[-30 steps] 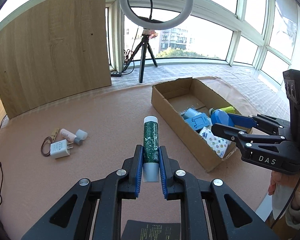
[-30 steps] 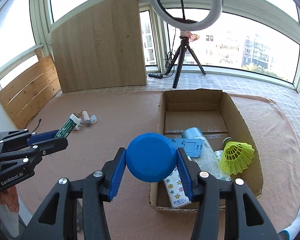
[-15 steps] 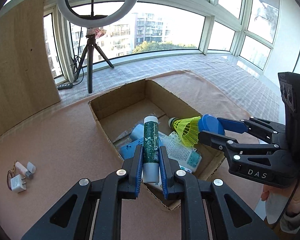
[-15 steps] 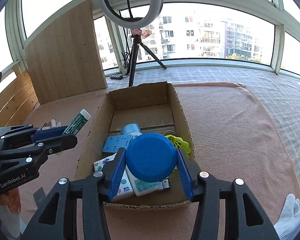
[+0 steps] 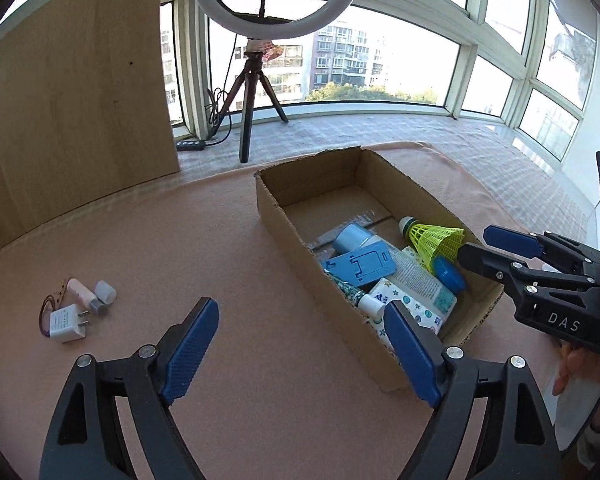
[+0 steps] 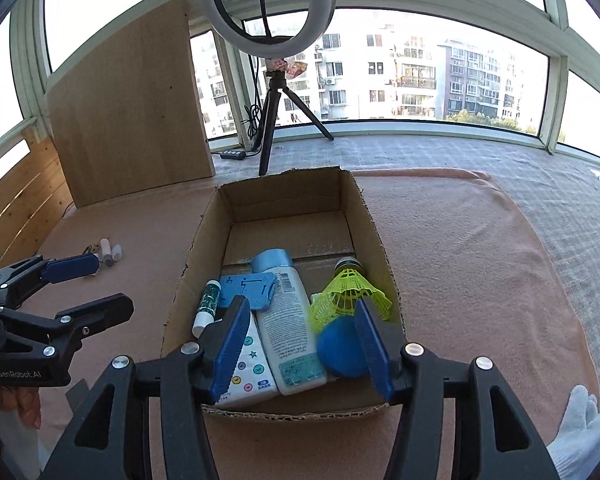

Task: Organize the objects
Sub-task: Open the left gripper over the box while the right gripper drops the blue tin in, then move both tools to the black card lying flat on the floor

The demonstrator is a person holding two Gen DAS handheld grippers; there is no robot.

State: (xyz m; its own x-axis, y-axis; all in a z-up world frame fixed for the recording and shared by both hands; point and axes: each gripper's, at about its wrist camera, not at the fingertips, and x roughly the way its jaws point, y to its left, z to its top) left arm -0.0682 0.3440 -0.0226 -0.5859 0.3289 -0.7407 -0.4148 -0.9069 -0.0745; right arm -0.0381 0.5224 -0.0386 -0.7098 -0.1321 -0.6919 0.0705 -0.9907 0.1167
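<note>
My left gripper (image 5: 300,308) hangs beside the near left wall of the cardboard box (image 5: 276,216), jaws opening wide with nothing between them. The green tube (image 6: 207,304) lies inside the box along its left wall. Over the box's near end, my right gripper (image 6: 302,308) has its jaws opening. The blue round lid (image 6: 342,346) is free of the pads and sits in the box's near right corner under the yellow shuttlecock (image 6: 348,290). A blue phone stand (image 6: 252,286), a white bottle (image 6: 286,320) and a star-patterned pack (image 6: 246,368) also lie in the box.
On the pink mat left of the box lie a white charger (image 5: 66,322), a pink tube (image 5: 80,290) and a small grey cap (image 5: 106,290). A ring light on a tripod (image 5: 250,92) and a wooden board (image 5: 72,92) stand behind.
The left gripper swung over the box, let go of the green tube and pulled back to the left. The right gripper released the blue lid, which dropped into the box.
</note>
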